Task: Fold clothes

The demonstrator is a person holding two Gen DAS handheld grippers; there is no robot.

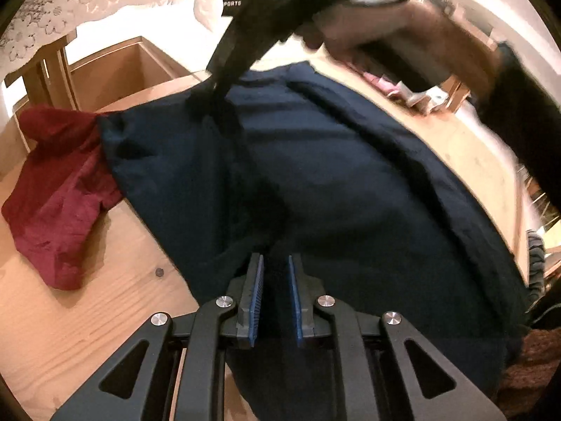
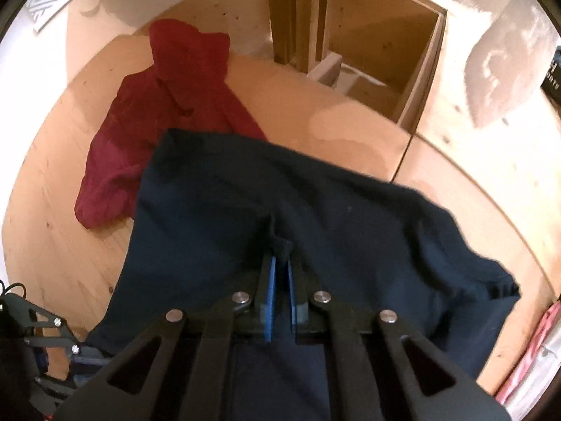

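Note:
A navy garment lies spread over the wooden table. My left gripper is at its near edge, blue pads close together with dark cloth filling the narrow gap. In the right wrist view my right gripper points steeply down, shut on a small raised fold of the navy garment that pokes out past its tips. The left wrist view shows the right gripper at the garment's far edge, held by a person's hand. Part of the left gripper shows at the lower left of the right wrist view.
A crumpled red garment lies on the table left of the navy one, partly tucked under its edge. Beyond the table's far edge stand a wooden chair and an open wooden box. Pink and white items lie at the right.

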